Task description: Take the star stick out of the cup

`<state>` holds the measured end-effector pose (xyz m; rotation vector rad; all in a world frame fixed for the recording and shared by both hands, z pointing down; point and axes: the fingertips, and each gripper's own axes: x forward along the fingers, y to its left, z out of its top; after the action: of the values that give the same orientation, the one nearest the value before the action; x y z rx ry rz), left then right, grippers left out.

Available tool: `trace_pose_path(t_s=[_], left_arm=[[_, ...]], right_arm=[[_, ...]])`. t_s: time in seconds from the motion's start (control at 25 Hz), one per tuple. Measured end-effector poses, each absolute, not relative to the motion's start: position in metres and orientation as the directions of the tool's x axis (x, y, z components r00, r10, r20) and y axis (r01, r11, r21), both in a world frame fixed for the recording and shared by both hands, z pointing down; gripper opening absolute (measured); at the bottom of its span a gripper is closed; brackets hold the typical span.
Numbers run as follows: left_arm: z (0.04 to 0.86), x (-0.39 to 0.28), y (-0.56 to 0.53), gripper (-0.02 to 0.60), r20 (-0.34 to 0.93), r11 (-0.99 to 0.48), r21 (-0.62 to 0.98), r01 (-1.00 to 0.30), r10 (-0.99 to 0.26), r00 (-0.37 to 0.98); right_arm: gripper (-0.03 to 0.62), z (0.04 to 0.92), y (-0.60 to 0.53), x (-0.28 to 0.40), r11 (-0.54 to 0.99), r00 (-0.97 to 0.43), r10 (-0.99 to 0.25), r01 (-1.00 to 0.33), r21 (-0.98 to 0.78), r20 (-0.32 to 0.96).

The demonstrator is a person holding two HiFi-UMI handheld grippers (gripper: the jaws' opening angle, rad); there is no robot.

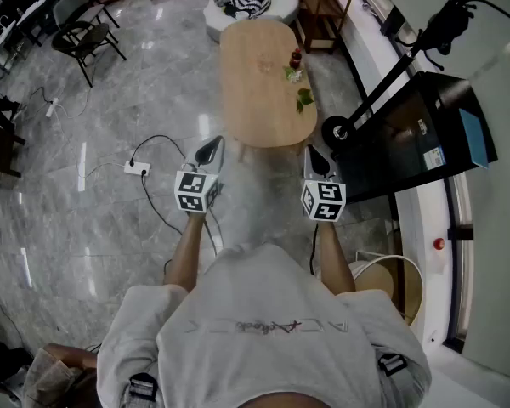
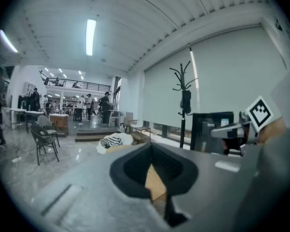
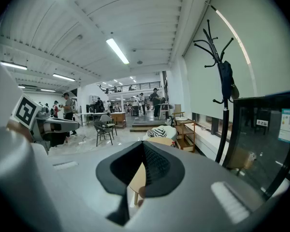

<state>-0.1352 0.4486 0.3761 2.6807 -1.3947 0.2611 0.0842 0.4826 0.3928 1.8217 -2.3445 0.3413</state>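
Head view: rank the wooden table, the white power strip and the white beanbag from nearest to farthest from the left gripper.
1. The wooden table: its near end lies just ahead of the left gripper.
2. The white power strip: on the floor, off to the gripper's left.
3. The beanbag: beyond the table's far end.

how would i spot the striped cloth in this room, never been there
Find the long, pale wooden table standing on the grey marble floor. Just beyond its far end sits a round white cushion seat, and the cloth lies bunched on top of it. It is the only black-and-white striped thing there; the seat under it is plain white and the wooden shelf rack beside it is brown.
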Motion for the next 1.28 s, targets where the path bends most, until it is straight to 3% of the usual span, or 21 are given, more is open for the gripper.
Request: trace_pose_path(t_s=[0.6, 1.28], left_arm=[[0.383, -0.094, 0.452, 0.003, 0.206, -0.536, 0.009, -0.844, -0.825, 0.526], [0.402, -0.091, 0.427, 0.003, 0.219, -0.515, 0.021, -0.857, -0.834, 0.506]], right_arm=[[0.003, 0.400, 0.474, 0.118, 0.308, -0.325, -0.916, -0.945, -0.106, 0.236], [0.003, 0.420, 0.447, 0.113, 0.362, -0.373, -0.889, -0.928, -0.093, 0.263]])
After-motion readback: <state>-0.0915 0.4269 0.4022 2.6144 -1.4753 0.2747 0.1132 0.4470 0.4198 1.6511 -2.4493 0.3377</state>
